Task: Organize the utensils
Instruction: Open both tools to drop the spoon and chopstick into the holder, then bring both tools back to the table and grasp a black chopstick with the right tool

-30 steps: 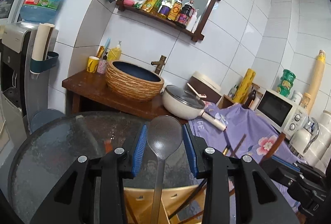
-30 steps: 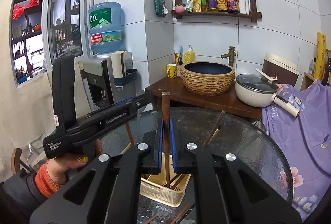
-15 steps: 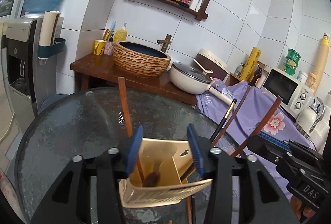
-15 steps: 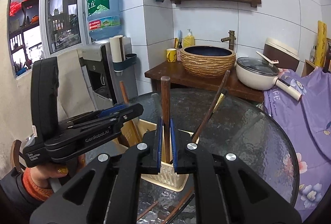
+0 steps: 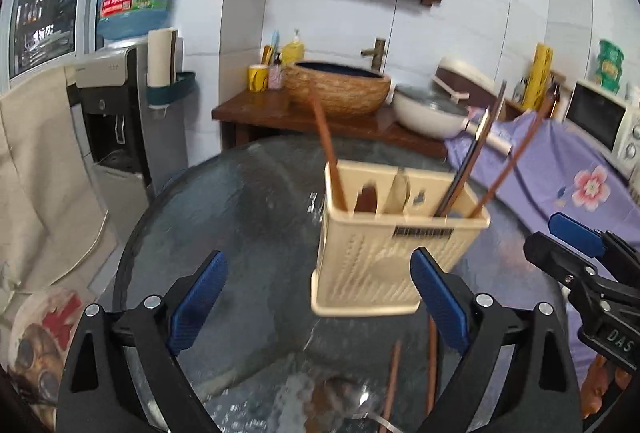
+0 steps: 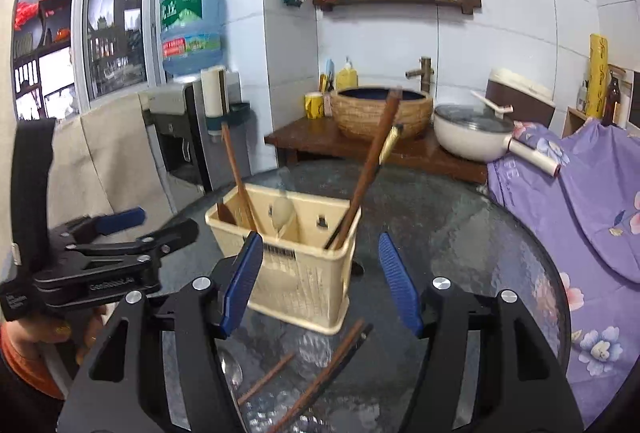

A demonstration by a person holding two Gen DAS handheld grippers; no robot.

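A cream plastic utensil holder [image 5: 384, 257] [image 6: 304, 265] stands on the round glass table [image 5: 248, 217]. In its left compartment are a brown-handled utensil [image 5: 326, 149] [image 6: 236, 173] and spoons. Its right compartment holds chopsticks [image 5: 468, 169] [image 6: 368, 169]. Loose chopsticks [image 6: 320, 373] [image 5: 430, 365] and a metal spoon [image 6: 232, 365] lie on the table in front. My left gripper [image 5: 318, 299] is open and empty, near the holder. My right gripper [image 6: 320, 281] is open and empty, just in front of the holder.
A wooden stand with a woven basin [image 6: 382, 111] and a white lidded pan [image 6: 474, 135] stands behind the table. A water dispenser [image 6: 188, 129] is at the left. A purple floral cloth [image 6: 580, 201] lies to the right, by a microwave [image 5: 600, 121].
Both grippers have opened and drawn back from the holder. The left one let go of its spoon, the right one its brown-handled utensil; both now stand in the holder.
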